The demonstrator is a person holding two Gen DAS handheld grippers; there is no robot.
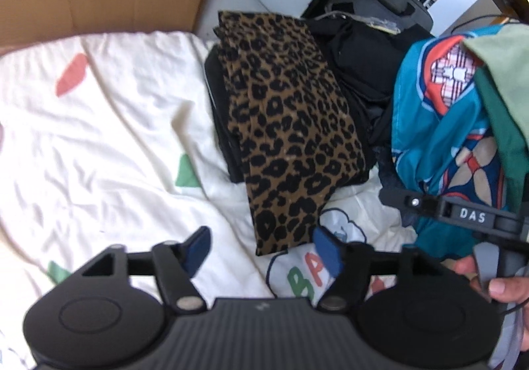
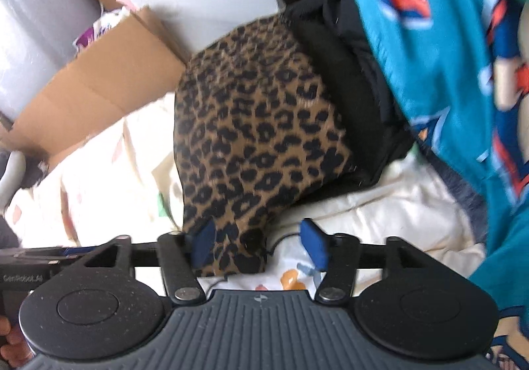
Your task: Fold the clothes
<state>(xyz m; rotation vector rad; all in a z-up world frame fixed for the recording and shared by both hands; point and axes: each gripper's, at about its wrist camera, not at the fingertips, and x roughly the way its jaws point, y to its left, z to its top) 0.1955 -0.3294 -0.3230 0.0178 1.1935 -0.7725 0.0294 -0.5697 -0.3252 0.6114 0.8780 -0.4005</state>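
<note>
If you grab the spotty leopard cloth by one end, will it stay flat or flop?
The leopard-print garment would probably flop and unfold: it is thin folded fabric lying soft over the black clothes. It likely weighs little, and shouldn't roll.

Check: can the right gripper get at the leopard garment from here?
Probably yes. The right gripper is open, and the near end of the leopard garment lies between its fingers with nothing on top of it.

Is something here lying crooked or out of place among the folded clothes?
Yes, a little. The leopard-print garment is folded, but it lies on the black folded clothes at a slant, and its near end hangs past them onto the white bedsheet. Beside it, the teal patterned cloth is heaped and unfolded.
</note>
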